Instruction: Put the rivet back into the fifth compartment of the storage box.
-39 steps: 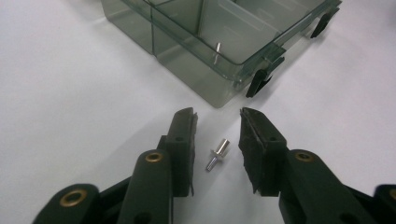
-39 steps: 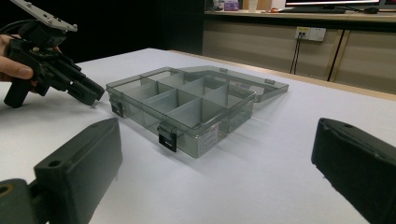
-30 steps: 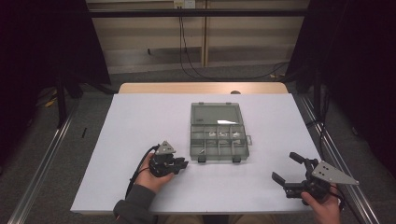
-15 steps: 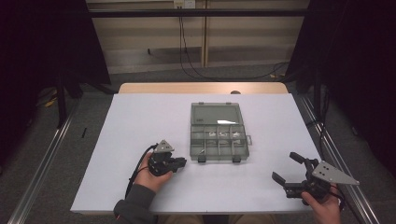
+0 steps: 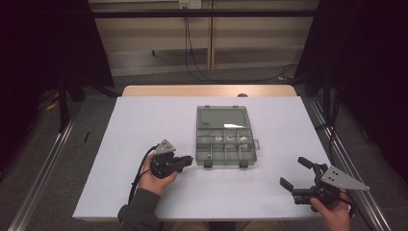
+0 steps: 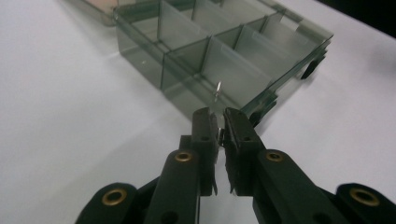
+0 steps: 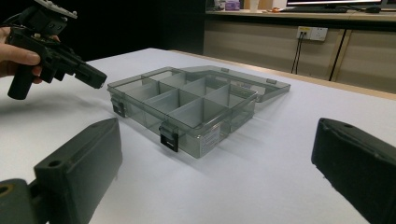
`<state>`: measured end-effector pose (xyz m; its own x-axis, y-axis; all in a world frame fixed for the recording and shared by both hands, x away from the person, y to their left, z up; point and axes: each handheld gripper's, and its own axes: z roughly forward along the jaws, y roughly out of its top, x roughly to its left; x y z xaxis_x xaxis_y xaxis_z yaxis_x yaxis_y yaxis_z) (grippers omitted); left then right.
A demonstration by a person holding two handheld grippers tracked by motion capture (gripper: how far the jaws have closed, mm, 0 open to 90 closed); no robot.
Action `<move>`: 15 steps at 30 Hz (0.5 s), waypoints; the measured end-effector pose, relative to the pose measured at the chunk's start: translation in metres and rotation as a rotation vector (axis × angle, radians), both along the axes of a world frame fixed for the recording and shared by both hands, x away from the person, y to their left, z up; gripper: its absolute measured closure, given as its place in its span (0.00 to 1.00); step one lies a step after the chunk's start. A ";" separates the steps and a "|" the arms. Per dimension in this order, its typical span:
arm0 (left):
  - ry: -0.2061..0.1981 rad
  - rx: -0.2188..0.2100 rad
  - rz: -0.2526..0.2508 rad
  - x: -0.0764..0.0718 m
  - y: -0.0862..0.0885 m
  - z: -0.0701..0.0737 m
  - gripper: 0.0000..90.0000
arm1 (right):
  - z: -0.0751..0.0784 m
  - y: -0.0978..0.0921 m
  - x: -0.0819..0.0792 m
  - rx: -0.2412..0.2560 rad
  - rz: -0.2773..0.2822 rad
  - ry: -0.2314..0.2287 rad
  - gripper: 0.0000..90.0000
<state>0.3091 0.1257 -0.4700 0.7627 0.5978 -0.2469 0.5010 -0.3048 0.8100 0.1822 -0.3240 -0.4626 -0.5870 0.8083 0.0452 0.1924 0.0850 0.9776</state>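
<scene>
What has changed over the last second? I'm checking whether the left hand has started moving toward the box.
The left gripper, jaws nearly shut on a small metal piece, edged slightly right toward the organizer box's near left corner. Nothing was taken hold of or let go in that second. The right gripper stays open near the table's right front, and the box sits as before, lid open.

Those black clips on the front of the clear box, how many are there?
2. Both sit on the organizer box's front wall: the left latch near one corner, the right latch further along. None seem hidden.
</scene>
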 end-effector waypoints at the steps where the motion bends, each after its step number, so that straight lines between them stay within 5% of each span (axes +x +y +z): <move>1: -0.008 -0.009 0.003 0.000 -0.001 0.002 0.93 | 0.000 0.000 0.000 0.001 0.001 0.000 0.02; 9: -0.061 -0.085 0.029 0.003 -0.004 0.011 0.93 | 0.000 -0.001 -0.001 -0.003 0.000 0.000 0.02; 15: -0.074 -0.102 0.030 0.005 -0.009 0.013 0.93 | 0.000 -0.001 -0.002 -0.003 -0.006 0.000 0.02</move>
<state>0.3143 0.1169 -0.4569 0.7632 0.5955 -0.2507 0.4462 -0.2050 0.8712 0.1800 -0.3254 -0.4628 -0.5825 0.8117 0.0427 0.1927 0.0869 0.9774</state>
